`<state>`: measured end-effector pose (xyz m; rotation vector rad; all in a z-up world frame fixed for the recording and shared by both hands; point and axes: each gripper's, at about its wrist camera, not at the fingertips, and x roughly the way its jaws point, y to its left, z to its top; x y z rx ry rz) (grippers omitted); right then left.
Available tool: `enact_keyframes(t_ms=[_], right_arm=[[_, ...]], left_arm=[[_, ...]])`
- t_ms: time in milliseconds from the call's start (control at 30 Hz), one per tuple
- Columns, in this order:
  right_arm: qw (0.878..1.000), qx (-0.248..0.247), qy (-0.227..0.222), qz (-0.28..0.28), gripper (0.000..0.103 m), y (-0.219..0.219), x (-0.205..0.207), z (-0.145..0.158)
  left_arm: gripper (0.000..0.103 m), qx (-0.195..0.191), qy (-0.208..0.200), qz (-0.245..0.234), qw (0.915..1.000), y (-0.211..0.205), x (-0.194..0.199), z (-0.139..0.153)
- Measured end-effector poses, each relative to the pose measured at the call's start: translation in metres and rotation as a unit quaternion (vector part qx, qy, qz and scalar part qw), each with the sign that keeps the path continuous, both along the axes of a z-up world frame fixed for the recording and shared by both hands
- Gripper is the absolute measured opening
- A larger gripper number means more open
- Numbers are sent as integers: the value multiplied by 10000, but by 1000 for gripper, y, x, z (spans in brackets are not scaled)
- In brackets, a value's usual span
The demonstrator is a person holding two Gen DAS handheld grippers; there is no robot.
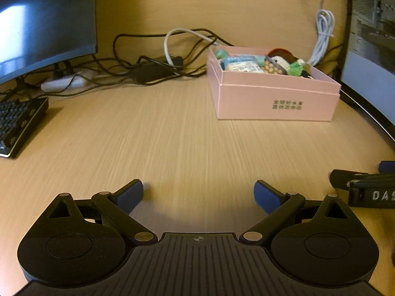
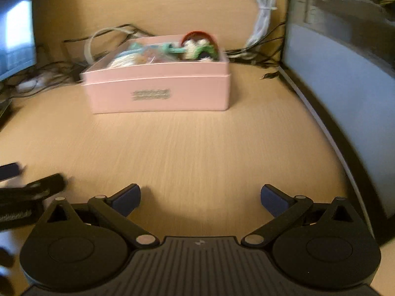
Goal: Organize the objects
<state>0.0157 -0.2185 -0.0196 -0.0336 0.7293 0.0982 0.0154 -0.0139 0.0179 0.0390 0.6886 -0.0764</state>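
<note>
Meanwhile, we hold both grippers low over the wooden desk (image 1: 172, 135), each with its jaws spread wide and nothing between them. Our landmark is the pink box (image 1: 274, 98), already filled with small items, among them a crocheted doll (image 1: 284, 61) and a blue packet (image 1: 240, 63); none of these lies loose on the desk that we can see. From the left gripper (image 1: 198, 193), the pink box sits ahead and off to the right, well apart from the blue fingertips (image 1: 130, 194). From the right gripper (image 2: 200, 197), the same pink box (image 2: 158, 91) lies almost straight ahead, shifted a little left, with its printed long side facing us and its long axis running across our line of approach. We judge the right gripper the better placed of the two, since the box stands nearly square before it, though the right view is blurred and the contents are hard to make out there. Left of the pink box lie tangled cables (image 1: 148, 66), a monitor (image 1: 44, 24) and a keyboard (image 1: 19, 123); behind it hangs a coiled white cord (image 1: 323, 34). By our reading, the sorting appears largely done.
</note>
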Motion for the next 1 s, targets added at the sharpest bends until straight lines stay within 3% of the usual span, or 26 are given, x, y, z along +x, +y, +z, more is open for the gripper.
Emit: enact_keyframes(t_ms=[167, 1000], right_arm=[[9997, -36, -225, 14, 103, 7, 4, -4], [9998, 34, -187, 19, 103, 6, 4, -3]], left_arm=[[101, 15, 5, 57, 10000, -7, 8, -1], [100, -5, -4, 36, 10000, -7, 9, -1]])
